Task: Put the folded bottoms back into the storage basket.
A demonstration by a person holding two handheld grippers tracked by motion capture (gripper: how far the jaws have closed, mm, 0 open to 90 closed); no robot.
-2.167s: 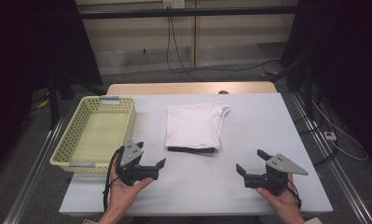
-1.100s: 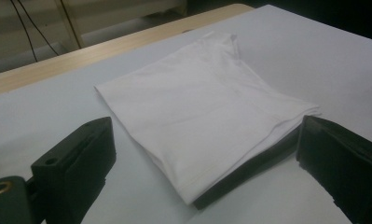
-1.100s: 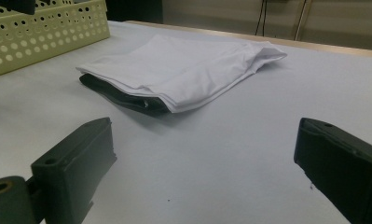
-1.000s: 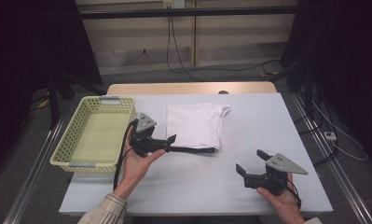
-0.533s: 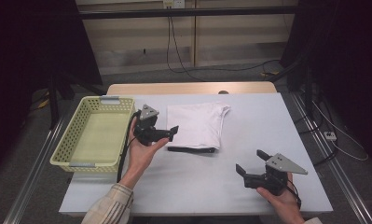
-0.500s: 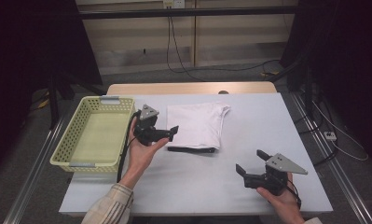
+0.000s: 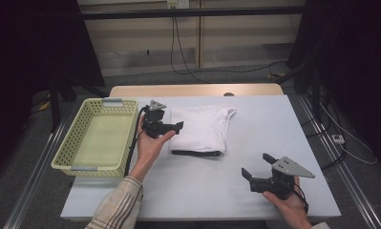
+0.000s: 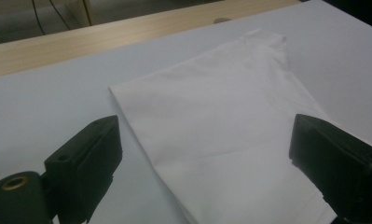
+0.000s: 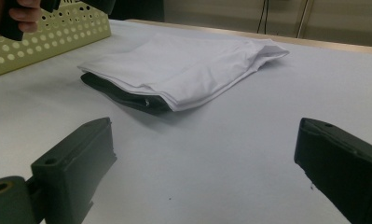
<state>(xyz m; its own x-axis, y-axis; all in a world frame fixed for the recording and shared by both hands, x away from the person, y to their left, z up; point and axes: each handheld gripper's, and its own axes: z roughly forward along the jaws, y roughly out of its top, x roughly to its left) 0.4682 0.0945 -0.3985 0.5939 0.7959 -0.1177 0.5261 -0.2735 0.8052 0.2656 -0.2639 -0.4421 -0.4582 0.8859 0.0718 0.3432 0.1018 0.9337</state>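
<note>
A folded white cloth [image 7: 202, 126] [image 8: 211, 93] [image 9: 183, 65] lies mid-table on top of a dark folded cloth [image 7: 197, 152] [image 9: 113, 91] whose edge sticks out at the near side. My left gripper [image 7: 177, 128] [image 8: 204, 126] hovers at the white cloth's left edge. It is open, and its jaws have just been closing a little. The cloth's edge lies below the gap and the pads do not press on it. My right gripper [image 7: 255, 164] [image 9: 204, 126] is open near the front right of the table, with nothing between its fingers, pointing at the cloths.
A pale yellow-green perforated basket [image 7: 64, 167] [image 9: 58, 32] stands at the table's left side, just behind the left hand. The table [image 7: 202, 191] is light grey with a wooden strip [image 7: 193, 89] along its far edge. Dark curtains and cables lie beyond.
The left hand has carried its gripper from the front left of the table away and rightward to the white cloth's left edge. The right gripper has stayed in place.
</note>
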